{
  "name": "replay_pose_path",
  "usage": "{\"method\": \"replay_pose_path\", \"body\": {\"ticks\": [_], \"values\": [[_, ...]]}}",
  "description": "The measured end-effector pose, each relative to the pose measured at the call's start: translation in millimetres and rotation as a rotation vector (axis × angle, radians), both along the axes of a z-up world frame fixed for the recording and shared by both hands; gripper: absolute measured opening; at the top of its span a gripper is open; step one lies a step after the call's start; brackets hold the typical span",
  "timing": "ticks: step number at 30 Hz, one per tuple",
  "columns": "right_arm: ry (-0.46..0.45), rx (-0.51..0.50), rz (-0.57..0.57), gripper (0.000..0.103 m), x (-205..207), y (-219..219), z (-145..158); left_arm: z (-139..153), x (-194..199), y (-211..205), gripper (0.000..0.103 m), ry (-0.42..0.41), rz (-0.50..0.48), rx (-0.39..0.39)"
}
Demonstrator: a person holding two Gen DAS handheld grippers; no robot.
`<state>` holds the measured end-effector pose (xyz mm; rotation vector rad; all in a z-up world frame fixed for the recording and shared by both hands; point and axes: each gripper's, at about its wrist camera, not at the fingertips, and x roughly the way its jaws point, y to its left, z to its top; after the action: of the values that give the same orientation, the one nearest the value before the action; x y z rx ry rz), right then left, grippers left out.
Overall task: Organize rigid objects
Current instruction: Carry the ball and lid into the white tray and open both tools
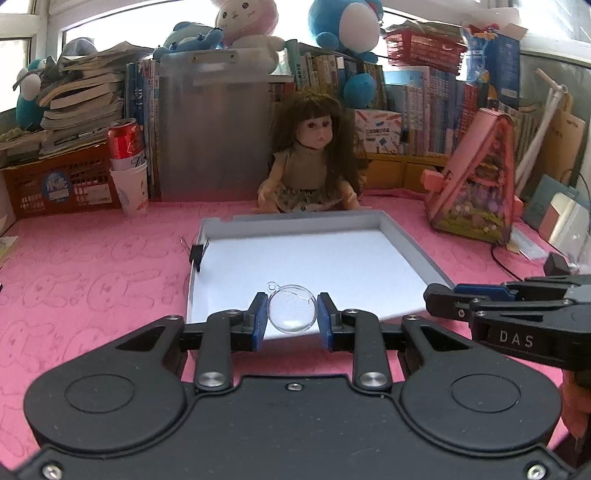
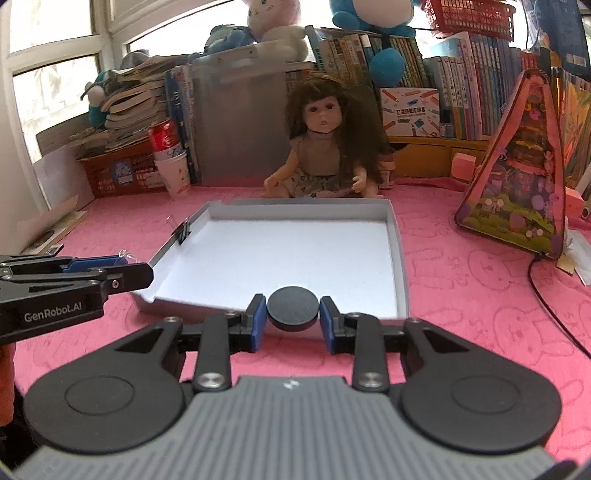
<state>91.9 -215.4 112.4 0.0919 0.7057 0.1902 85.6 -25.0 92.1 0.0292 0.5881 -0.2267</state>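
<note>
- Tray (image 1: pixel 413 240) sits on the counter (image 1: pixel 92 277), a doll (image 1: pixel 310 162) behind it.
- Cup (image 1: pixel 130 188) stands behind and left of the tray.
- Binder clip (image 1: pixel 197 254) grips the tray's left wall.

Daylight comes through windows (image 2: pixel 51 77) behind a pink-clothed table (image 1: pixel 92 266); books (image 1: pixel 436 110) and plush toys (image 1: pixel 343 26) line its far edge.

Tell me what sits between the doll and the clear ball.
Only the white tray, bare inside; a binder clip grips its left wall. Left wrist view shows it, ball held before doll.
</note>
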Motion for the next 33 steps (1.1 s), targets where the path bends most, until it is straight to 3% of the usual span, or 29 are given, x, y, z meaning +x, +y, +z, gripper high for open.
{"method": "replay_pose_path", "body": {"ticks": [6,13,24,33], "values": [[0.023,0.028,-0.011,0.036,31,-4,-1,-2,37,-8,0.027,0.022,0.033,0.020],[0.076,-0.011,-0.007,0.036,61,1,-15,-19,75,-14,0.027,0.091,0.065,0.033],[0.127,-0.064,-0.001,0.036,82,12,-41,-41,97,-22,0.027,0.125,0.093,0.062],[0.148,-0.096,-0.012,0.036,99,13,-52,-63,123,-20,0.027,0.199,0.120,0.057]]}}
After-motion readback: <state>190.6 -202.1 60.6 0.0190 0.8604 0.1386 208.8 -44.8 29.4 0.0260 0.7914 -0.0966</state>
